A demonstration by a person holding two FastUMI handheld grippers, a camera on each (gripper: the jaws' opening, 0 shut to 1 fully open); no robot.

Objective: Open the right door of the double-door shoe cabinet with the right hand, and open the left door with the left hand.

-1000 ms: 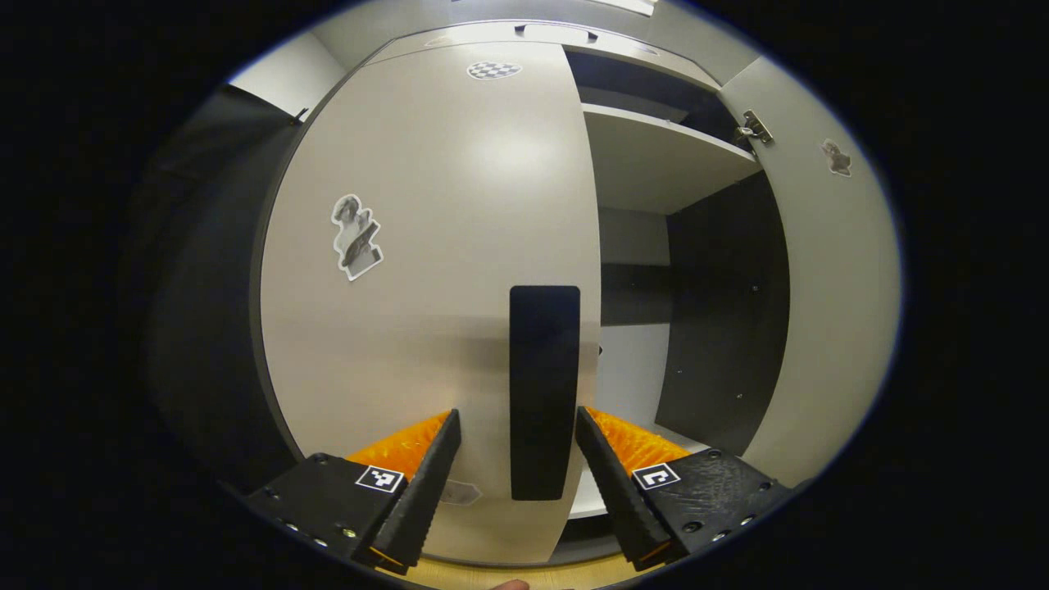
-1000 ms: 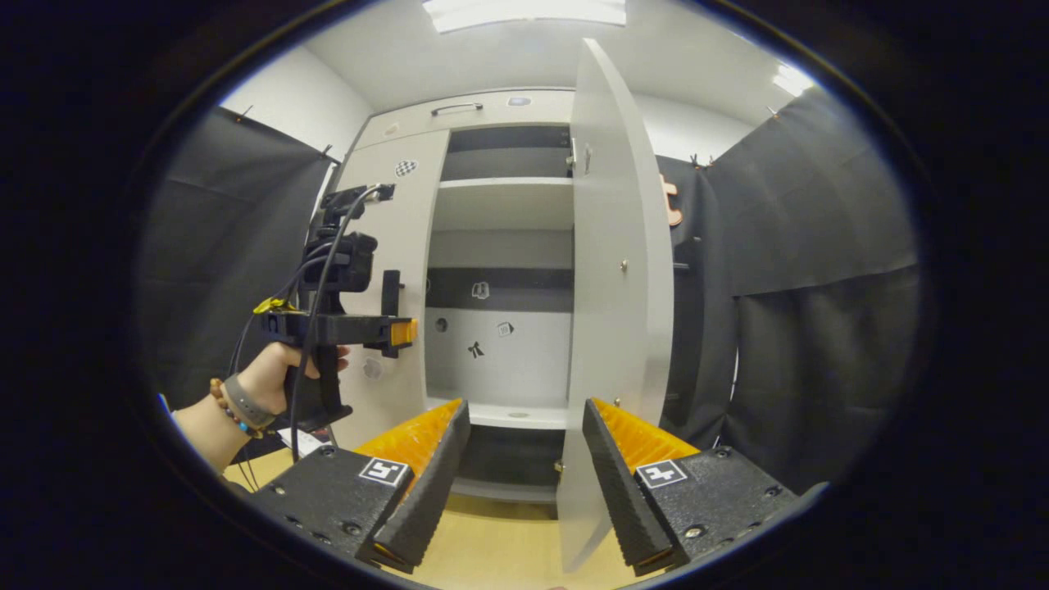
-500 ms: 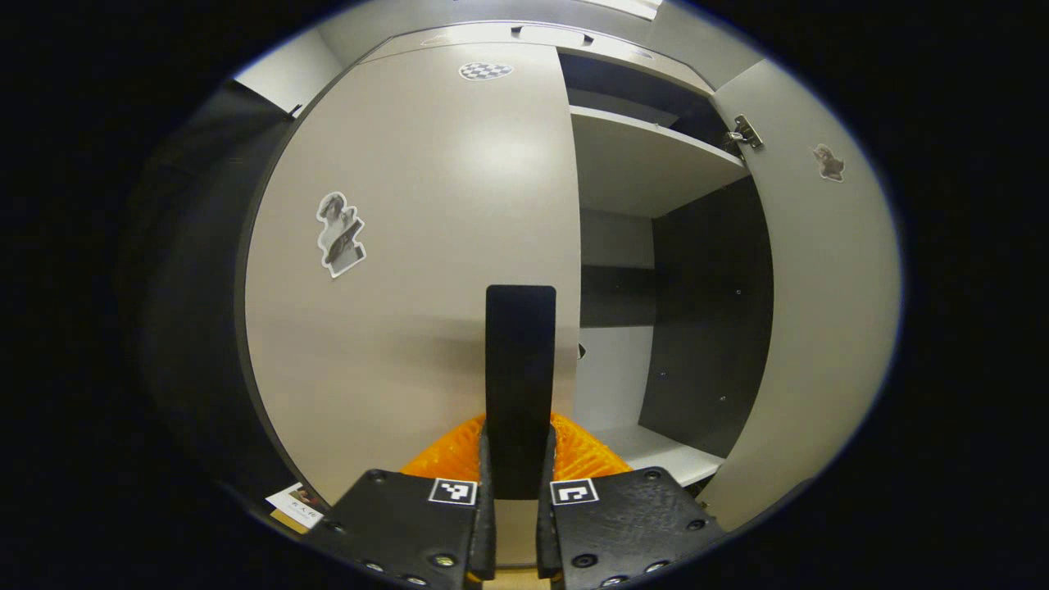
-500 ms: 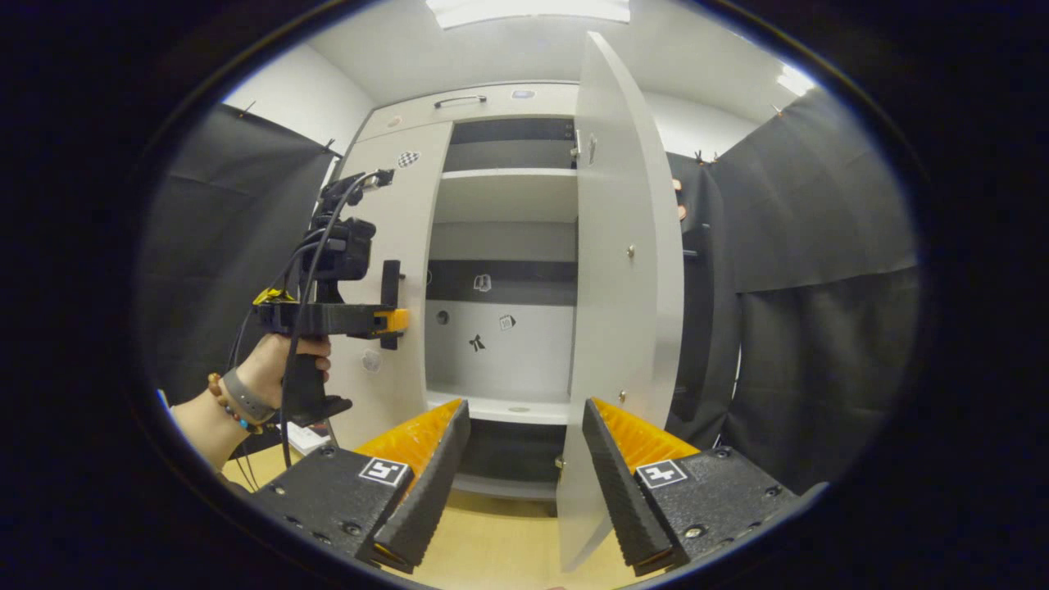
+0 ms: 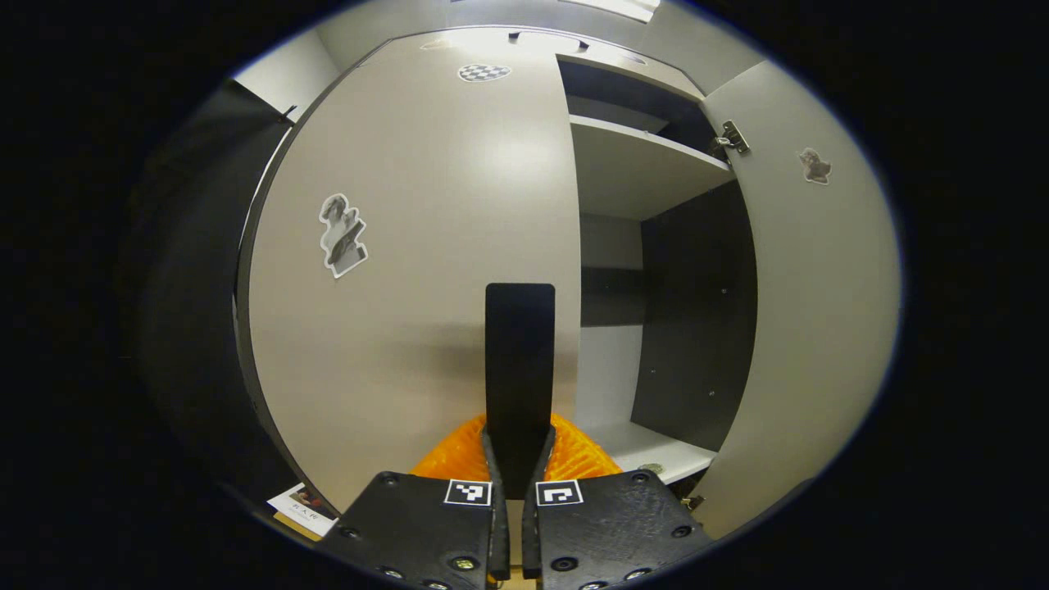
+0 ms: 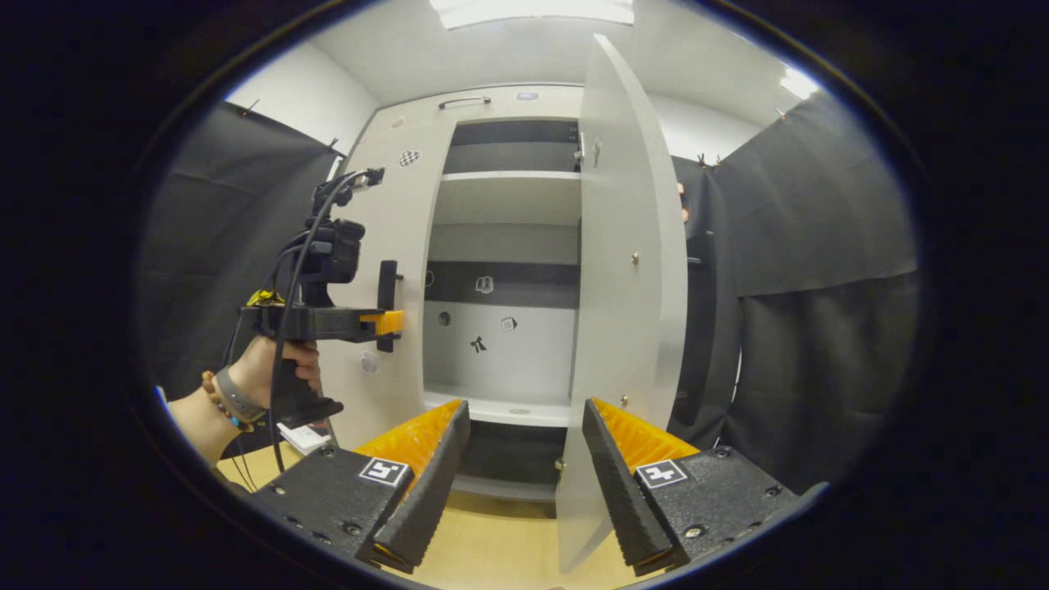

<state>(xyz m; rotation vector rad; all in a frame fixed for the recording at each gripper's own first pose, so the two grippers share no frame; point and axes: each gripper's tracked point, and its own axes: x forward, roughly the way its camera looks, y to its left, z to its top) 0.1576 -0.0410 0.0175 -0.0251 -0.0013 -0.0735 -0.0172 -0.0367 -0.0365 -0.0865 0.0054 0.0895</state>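
Note:
The shoe cabinet's left door (image 5: 410,270) is a pale panel with a black upright handle (image 5: 519,369) near its right edge. My left gripper (image 5: 516,467) is shut on that handle, both fingers pressed against its lower part. In the right gripper view the left door (image 6: 393,270) stands slightly ajar, and a hand holds the left gripper (image 6: 385,321) at the handle (image 6: 387,287). The right door (image 6: 627,287) stands swung out wide, edge-on. My right gripper (image 6: 520,459) hangs open in front of the cabinet's open right half, holding nothing.
Inside the open right half are a pale shelf (image 6: 508,192) and a lower floor panel (image 6: 500,406). Black cloth walls (image 6: 819,270) close in both sides. The floor (image 6: 500,541) is light wood. A paper card (image 5: 299,508) lies at the cabinet's lower left.
My left gripper went from open around the handle to shut on it. The left door has started to swing out a little. The right gripper and right door have barely moved.

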